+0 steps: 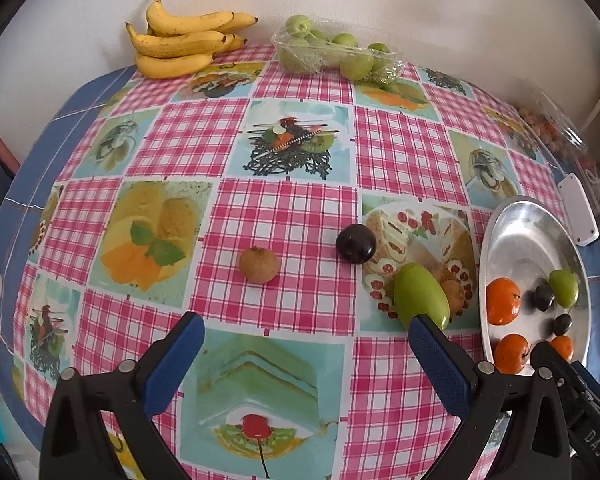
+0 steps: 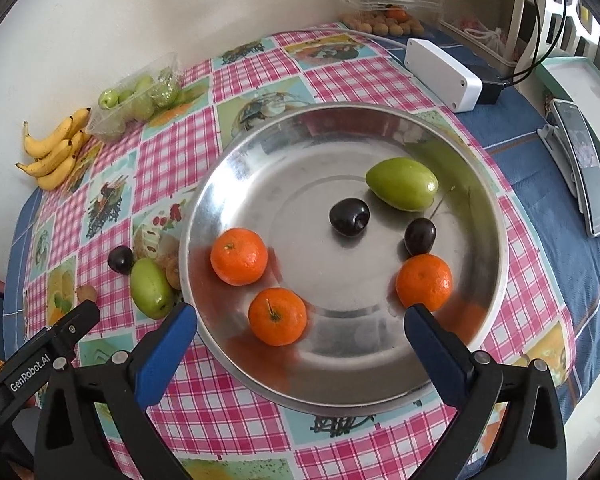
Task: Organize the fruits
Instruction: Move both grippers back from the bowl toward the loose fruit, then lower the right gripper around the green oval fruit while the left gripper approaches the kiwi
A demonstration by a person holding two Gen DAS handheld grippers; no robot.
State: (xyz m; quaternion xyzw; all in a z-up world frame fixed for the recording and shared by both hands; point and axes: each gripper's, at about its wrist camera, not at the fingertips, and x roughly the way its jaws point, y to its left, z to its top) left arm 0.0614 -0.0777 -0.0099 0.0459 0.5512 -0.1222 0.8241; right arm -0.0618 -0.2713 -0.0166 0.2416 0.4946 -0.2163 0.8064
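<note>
Left of the round shiny metal tray [image 2: 496, 264], on the checked oilcloth surface [image 1: 284, 208], lie the fruits we have yet to gather: a smooth elongated green fruit [image 1: 420, 296], a glossy dark plum [image 1: 356, 243], a fuzzy brown kiwi [image 1: 259, 264], and a second brownish one half hidden behind the green fruit. Our left tool [image 1: 304, 350] hangs spread wide and empty over that cloth; our right tool [image 2: 300, 338] hangs equally spread and empty over the tray's near rim. Inside the tray already sit three dimpled orange tangerines [image 2: 239, 256], two dark plums [image 2: 349, 217] and another green fruit [image 2: 402, 184].

We judge the next pick to be the green fruit just left of the tray, nearest the left tool's right finger. Its waxy skin and tapered form suggest closing across the narrow middle (not the ends), gently, so it does not squirt out. When setting it down, we should choose the tray's bare far-left part, since round fruit will likely roll on polished metal.
</note>
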